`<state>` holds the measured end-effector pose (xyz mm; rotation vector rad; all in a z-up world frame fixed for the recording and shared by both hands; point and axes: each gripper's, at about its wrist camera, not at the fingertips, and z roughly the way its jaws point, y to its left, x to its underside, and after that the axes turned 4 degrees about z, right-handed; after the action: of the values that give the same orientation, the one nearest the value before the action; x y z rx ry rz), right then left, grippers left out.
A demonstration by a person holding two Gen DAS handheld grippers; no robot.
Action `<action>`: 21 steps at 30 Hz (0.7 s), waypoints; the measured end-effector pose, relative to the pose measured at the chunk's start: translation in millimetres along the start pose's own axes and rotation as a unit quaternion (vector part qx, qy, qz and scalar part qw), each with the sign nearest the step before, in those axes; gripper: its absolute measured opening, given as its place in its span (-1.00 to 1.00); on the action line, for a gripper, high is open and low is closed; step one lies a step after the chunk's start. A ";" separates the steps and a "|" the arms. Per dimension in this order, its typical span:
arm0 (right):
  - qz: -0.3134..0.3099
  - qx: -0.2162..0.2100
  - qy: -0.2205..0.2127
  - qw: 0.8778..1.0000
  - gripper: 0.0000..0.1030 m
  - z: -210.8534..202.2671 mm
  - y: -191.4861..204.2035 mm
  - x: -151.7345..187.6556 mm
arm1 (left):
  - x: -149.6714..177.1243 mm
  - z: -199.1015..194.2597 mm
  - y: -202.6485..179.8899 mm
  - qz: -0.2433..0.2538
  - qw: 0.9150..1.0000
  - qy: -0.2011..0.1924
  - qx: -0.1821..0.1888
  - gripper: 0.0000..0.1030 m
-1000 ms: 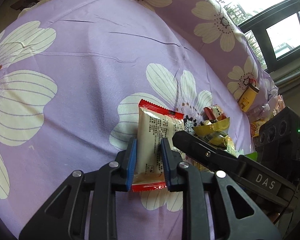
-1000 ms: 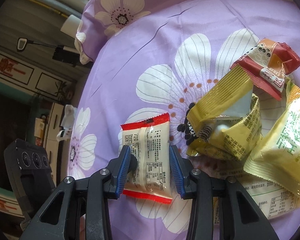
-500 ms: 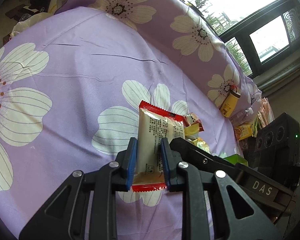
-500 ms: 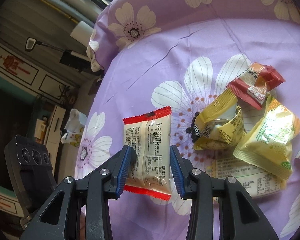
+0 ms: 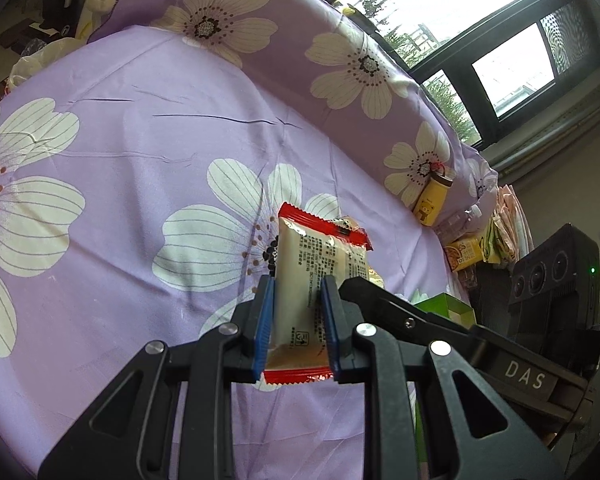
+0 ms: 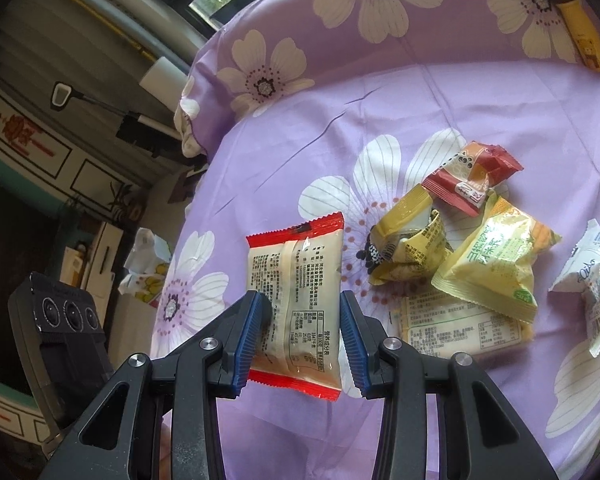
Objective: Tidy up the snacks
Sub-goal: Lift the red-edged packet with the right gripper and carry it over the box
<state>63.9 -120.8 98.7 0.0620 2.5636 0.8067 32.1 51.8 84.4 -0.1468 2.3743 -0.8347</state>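
Note:
One cream snack packet with red ends (image 5: 320, 264) hangs lifted above the purple flowered bedsheet (image 5: 140, 168). In the left wrist view my left gripper (image 5: 296, 320) is shut on its lower part, blue pads pressing both sides. A finger of my right gripper (image 5: 380, 296) reaches in against the packet's right side. In the right wrist view the same packet (image 6: 296, 280) sits text side up between the pads of my right gripper (image 6: 300, 332), which is shut on it. No other packet of this kind shows.
To the right on the bedsheet (image 6: 500, 112) lies a pile of snacks: a crumpled yellow packet (image 6: 408, 252), a red-orange packet (image 6: 472, 176), a yellow-green packet (image 6: 496, 268), a white packet (image 6: 592, 284). A yellow bottle (image 5: 432, 200) leans on the flowered pillow (image 5: 340, 64). A green box (image 5: 444, 304) stands beyond the bed's edge.
Both grippers have risen with the packet, which lay on the sheet and now hangs above it. The snack pile looks smaller and farther below.

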 end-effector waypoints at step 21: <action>0.037 -0.002 -0.022 0.999 -0.17 -41.2 -28.8 18.8 | 20.0 3.1 -30.4 0.039 0.998 0.033 0.048 -0.58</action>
<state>31.8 -163.4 105.1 0.1726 2.5319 0.8288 14.9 20.1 90.5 0.0120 2.3794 -0.9275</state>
